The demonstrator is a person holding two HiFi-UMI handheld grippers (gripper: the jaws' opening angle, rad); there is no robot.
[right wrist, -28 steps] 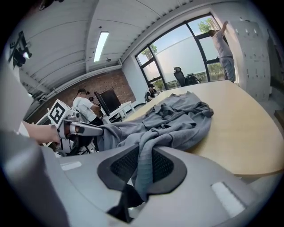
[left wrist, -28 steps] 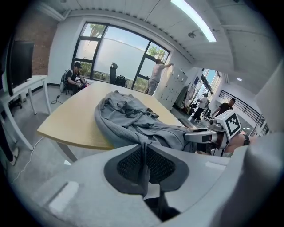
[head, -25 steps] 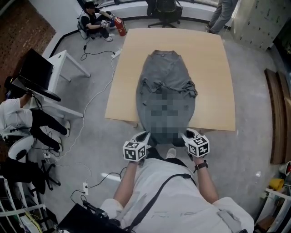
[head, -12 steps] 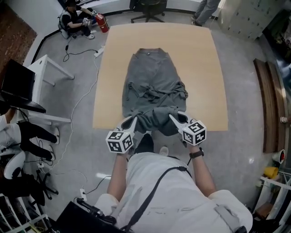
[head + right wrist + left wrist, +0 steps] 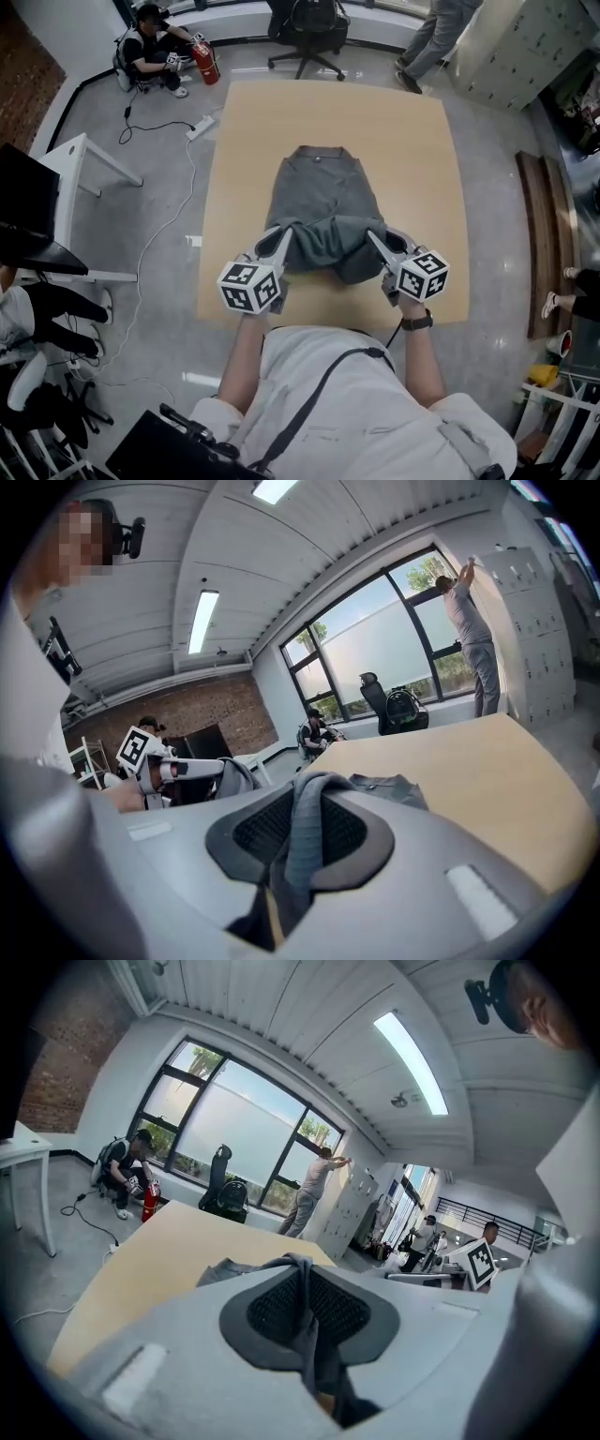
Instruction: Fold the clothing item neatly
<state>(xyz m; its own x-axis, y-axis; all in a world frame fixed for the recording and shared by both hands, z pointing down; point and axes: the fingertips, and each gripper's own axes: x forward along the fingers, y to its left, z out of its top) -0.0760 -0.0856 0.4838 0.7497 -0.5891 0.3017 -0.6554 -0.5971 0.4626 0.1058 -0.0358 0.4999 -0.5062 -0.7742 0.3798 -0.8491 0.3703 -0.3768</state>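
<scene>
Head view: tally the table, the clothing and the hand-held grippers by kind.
Table: 1
Grey garment: 1
Hand-held grippers: 2, the left hand-held gripper and the right hand-held gripper, both shut on the grey garment
Total: 4

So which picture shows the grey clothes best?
The head view: it shows the whole grey garment on the table, its near edge lifted by the left gripper and right gripper. Each gripper view shows only a pinched fold between its jaws and a bit beyond.

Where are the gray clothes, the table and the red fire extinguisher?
Clothes (image 5: pixel 319 192): head view, flat middle part.
Table (image 5: pixel 281 103): head view, bare top.
Fire extinguisher (image 5: pixel 205 64): head view, red body.
</scene>
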